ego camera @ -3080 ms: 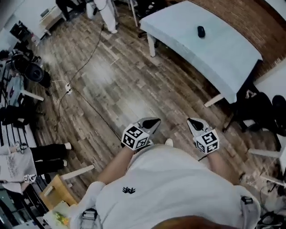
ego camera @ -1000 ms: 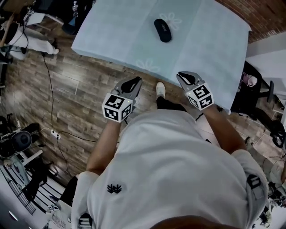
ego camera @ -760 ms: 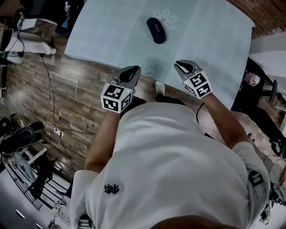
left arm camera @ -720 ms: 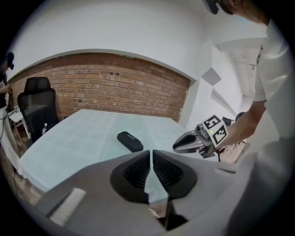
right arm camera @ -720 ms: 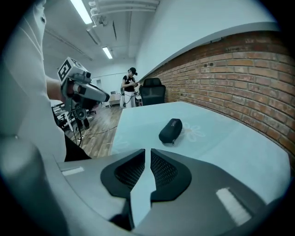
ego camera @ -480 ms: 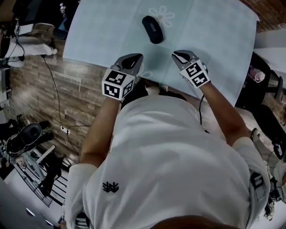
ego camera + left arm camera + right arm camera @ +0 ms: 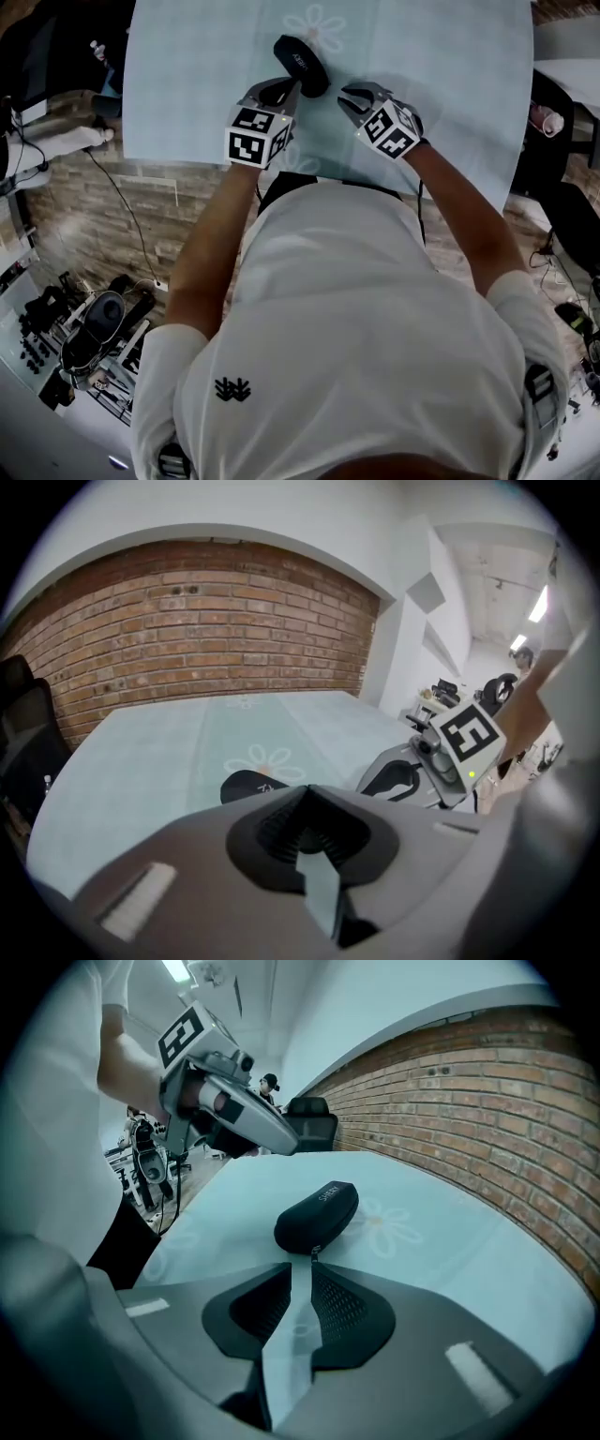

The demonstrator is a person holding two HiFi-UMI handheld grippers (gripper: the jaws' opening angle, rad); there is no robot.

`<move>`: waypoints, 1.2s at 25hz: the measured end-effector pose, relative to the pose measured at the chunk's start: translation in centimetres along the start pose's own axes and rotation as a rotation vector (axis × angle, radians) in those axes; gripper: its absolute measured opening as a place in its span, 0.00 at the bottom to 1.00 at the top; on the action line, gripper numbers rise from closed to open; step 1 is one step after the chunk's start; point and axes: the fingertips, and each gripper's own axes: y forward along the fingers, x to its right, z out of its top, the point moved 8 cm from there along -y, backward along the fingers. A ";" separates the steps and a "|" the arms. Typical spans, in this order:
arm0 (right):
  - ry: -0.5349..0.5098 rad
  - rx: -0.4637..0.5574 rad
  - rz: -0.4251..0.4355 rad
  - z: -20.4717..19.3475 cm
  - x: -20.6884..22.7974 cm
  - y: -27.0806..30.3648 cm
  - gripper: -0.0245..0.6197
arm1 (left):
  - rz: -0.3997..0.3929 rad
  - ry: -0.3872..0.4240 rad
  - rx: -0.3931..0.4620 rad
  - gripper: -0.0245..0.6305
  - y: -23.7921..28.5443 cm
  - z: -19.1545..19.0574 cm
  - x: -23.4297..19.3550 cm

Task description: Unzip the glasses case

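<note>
Left hand-held gripper [image 7: 277,90], right hand-held gripper [image 7: 348,95] moved up; flanking glasses case [image 7: 301,65]

white tee, grey grippers

the person wears a white short-sleeved t-shirt [image 7: 356,319] with a small dark logo [image 7: 232,389] on the back and dark buckles [image 7: 534,384] at the shoulders. the left gripper [image 7: 274,90] and right gripper [image 7: 352,94] are grey with black ribbed pads [image 7: 342,1309]; each carries a white cube [image 7: 256,137] of black square markers.
</note>
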 end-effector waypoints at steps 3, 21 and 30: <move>-0.025 -0.021 0.004 0.2 0.6 1.3 0.12 | -0.014 0.023 -0.025 0.12 2.2 0.3 -1.2; -0.211 -0.117 0.044 0.8 1.2 4.8 0.12 | -0.088 0.098 -0.079 0.12 7.1 0.1 -3.4; -0.149 -0.102 0.007 0.3 1.3 4.1 0.07 | -0.087 0.078 -0.077 0.12 6.9 0.1 -3.2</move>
